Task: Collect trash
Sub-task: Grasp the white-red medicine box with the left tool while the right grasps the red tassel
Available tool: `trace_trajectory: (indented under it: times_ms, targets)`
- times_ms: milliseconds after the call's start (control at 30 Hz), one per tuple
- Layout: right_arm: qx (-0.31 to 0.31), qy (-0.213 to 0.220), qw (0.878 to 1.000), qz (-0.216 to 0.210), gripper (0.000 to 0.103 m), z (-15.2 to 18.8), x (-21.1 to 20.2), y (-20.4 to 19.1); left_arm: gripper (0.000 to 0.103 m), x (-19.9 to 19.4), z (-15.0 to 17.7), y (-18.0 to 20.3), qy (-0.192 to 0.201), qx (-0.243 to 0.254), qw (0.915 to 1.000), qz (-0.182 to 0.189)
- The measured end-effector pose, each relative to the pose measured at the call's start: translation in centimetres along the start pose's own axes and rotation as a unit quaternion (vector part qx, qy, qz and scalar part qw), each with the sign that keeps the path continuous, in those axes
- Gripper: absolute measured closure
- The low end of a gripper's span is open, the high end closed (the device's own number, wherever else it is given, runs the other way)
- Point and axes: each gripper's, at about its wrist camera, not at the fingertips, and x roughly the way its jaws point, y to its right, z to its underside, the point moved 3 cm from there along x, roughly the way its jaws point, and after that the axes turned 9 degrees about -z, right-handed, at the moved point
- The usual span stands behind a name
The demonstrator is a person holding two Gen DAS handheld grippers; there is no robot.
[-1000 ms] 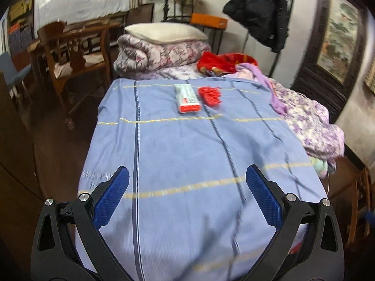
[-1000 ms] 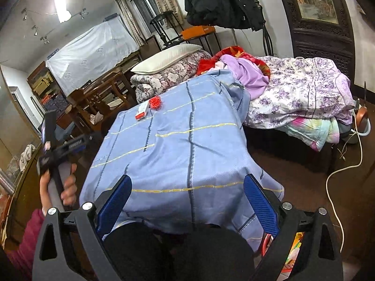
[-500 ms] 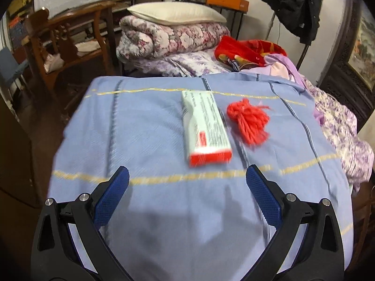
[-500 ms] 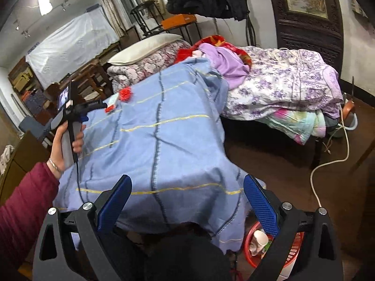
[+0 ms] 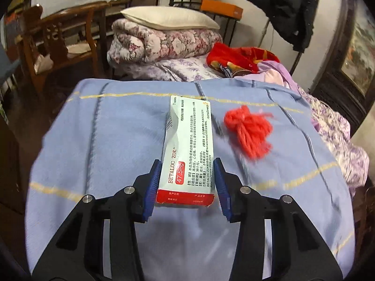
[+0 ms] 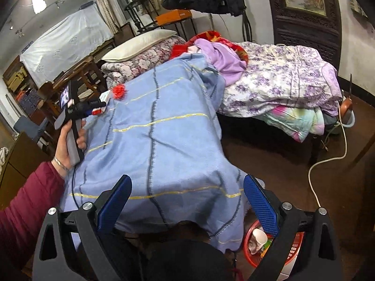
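A pale blue cloth (image 5: 121, 140) is showing thin yellow and dark blue stripes. On it a white medicine box (image 5: 187, 154) is showing a red end band and black print, beside a bright red yarn bundle (image 5: 248, 131). The left gripper (image 5: 187, 182) is showing blue pads on black arms.

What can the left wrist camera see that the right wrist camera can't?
Only the left wrist view shows the writing on the medicine box and the left gripper closed around its near end, with blue pads at both sides.

Only the right wrist view shows the open right gripper, the hand holding the left gripper, the red basket on the floor holding a white cup, and the white cord.

Both show the blue cloth, the red yarn, the pillow and the black coat.
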Motion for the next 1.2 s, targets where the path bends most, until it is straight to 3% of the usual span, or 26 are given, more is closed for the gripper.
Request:
trace_trajectory:
  times_ms: [233, 367, 500, 600, 733, 800, 1067, 1200]
  targets:
    - [-0.012, -0.007, 0.999, -0.032, 0.009, 0.9, 0.1, -2.4, 0.058, -4.9, 5.3, -6.4, -0.008, -0.036, 0.9993, -0.008]
    - [-0.008, -0.018, 0.998, -0.060, 0.009, 1.2, 0.8, -4.1, 0.058, -5.3, 6.6, -9.3, -0.029, -0.068, 0.9972, -0.014]
    - [-0.030, -0.022, 0.997, -0.066, 0.009, 1.5, 1.1, -6.2, 0.052, -5.3, 6.8, -8.4, -0.031, -0.038, 0.9979, -0.042]
    - [-0.053, -0.024, 0.997, -0.057, 0.009, 1.5, 1.4, -7.6, 0.037, -4.9, 6.8, -7.0, -0.038, 0.000, 0.9978, -0.055]
    - [-0.053, -0.029, 0.997, -0.057, 0.009, 1.3, 2.0, -8.4, 0.015, -4.7, 7.2, -6.9, -0.047, 0.014, 0.9969, -0.061]
    - [-0.054, -0.033, 0.996, -0.055, 0.009, 1.1, 2.5, -8.9, 0.010, -4.4, 7.2, -6.9, -0.056, 0.019, 0.9963, -0.064]
    - [-0.096, -0.037, 0.993, -0.056, 0.009, -2.7, 5.8, -12.3, 0.007, -4.2, 7.2, -6.6, -0.060, 0.024, 0.9953, -0.072]
    - [-0.135, -0.040, 0.988, -0.057, 0.010, -7.0, 9.9, -14.6, 0.007, -4.1, 7.1, -6.5, -0.060, 0.023, 0.9954, -0.072]
